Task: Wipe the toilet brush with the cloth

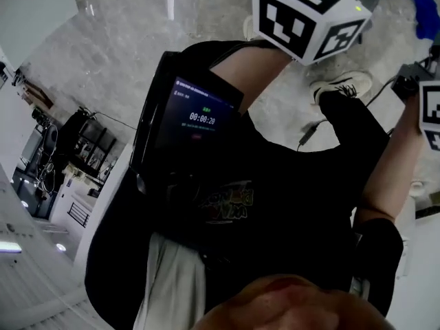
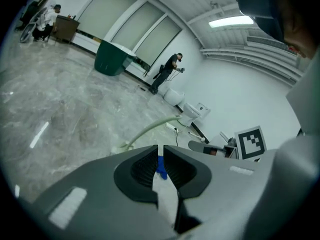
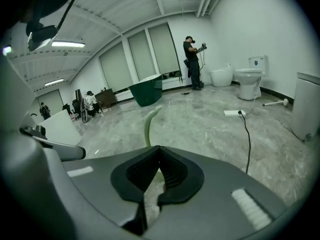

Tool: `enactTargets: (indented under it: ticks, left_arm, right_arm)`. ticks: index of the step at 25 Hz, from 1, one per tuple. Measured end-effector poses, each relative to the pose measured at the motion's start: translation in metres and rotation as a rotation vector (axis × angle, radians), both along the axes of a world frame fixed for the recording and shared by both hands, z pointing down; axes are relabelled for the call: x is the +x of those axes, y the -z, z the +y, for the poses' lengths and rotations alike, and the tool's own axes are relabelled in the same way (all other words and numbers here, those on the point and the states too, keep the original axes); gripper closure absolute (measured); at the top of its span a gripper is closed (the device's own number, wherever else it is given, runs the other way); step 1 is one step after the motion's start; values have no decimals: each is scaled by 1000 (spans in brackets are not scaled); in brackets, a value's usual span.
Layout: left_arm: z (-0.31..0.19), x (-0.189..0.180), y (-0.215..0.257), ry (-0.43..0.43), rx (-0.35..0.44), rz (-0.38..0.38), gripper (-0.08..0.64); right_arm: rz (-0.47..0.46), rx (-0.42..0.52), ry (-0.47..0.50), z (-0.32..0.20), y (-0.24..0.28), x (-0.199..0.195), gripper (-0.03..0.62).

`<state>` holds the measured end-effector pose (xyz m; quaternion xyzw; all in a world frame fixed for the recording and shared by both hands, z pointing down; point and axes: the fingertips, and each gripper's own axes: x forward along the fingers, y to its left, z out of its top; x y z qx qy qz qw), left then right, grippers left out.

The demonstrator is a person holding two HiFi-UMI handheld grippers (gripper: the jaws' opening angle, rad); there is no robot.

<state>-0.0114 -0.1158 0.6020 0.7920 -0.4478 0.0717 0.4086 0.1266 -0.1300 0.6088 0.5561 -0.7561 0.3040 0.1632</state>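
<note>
A pale green toilet brush (image 3: 149, 121) is pinched by its thin, curved stem in the right gripper (image 3: 159, 170). The jaws are pressed together on the near end. The rest of the stem arches up and away, in the air above a grey marbled floor (image 3: 210, 129). The brush head cannot be made out.

The left gripper (image 2: 161, 159) has its jaws drawn almost together on a blue cloth (image 2: 161, 167), and a small fold of it shows between the ribbed pads. From the left gripper view, the green stem curves across just beyond these jaws. Whether cloth and brush touch cannot be told. The right gripper's marker cube (image 2: 250, 143) sits near, to the right.

A white power strip (image 3: 233, 113) lies on the floor to the right, with a black cable (image 3: 247, 139) running toward the viewer. A white toilet (image 3: 248, 79) stands at the far right wall. A person (image 3: 192, 61) in dark clothes stands beside it, near tall frosted windows. A dark green tub (image 3: 146, 94) sits at the far centre, and seated people are at the far left.

The head view looks down the wearer's black shirt (image 1: 289, 198). A lit screen (image 1: 199, 115) on the chest shows a timer, and one pale shoe (image 1: 342, 84) is on the floor beyond.
</note>
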Motion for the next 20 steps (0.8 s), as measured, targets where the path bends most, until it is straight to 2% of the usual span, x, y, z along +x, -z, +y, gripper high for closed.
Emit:
enactTargets:
  ticks: [3, 6, 8, 10, 13, 17, 20]
  left_arm:
    - [54, -11, 5, 16, -101, 7, 526]
    - [91, -19, 2, 64, -214, 110, 522]
    - [111, -21, 1, 56, -218, 157, 511]
    - [132, -25, -5, 32, -220, 107, 507]
    - [174, -21, 2, -8, -350, 44, 500]
    - [225, -20, 55, -83, -468, -15, 497]
    - [243, -19, 109, -79, -489, -28, 497]
  right_arm:
    - [0, -89, 4, 28, -17, -6, 590]
    - [12, -214, 10, 77, -46, -17, 589]
    - [36, -290, 13, 115, -63, -24, 589]
    - [66, -342, 35, 143, -56, -31, 589]
    - [107, -382, 111, 164, -4, -24, 589]
    - [160, -426, 191, 183, 60, 6, 589]
    - [172, -427, 192, 188, 112, 21, 590]
